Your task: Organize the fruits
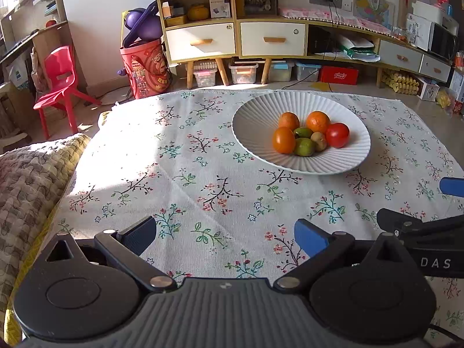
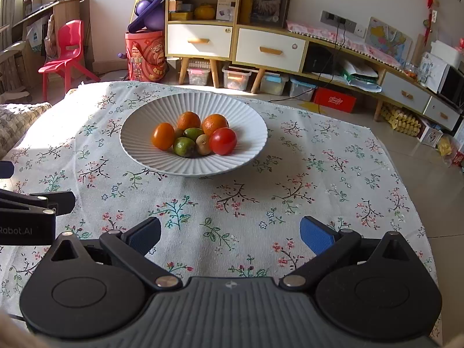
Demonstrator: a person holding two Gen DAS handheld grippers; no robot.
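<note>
A white ribbed plate [image 1: 255,121] [image 2: 139,133] sits on the flowered tablecloth and holds several fruits: two oranges [image 1: 317,121] [image 2: 214,124], an orange persimmon [image 1: 283,140] [image 2: 163,135], a red tomato [image 1: 337,134] [image 2: 222,141], two green fruits [image 1: 304,146] [image 2: 184,146] and a brownish kiwi [image 1: 319,141] [image 2: 203,144]. My left gripper [image 1: 224,236] is open and empty, low over the cloth, near and left of the plate. My right gripper [image 2: 230,236] is open and empty, in front of the plate. Each gripper shows at the edge of the other's view.
The flowered tablecloth [image 1: 203,179] [image 2: 319,179] covers the table. A quilted cushion [image 1: 32,174] lies at the left edge. Beyond the far edge stand a red chair [image 1: 59,78], a red bucket [image 1: 145,69] and a low cabinet [image 2: 232,43].
</note>
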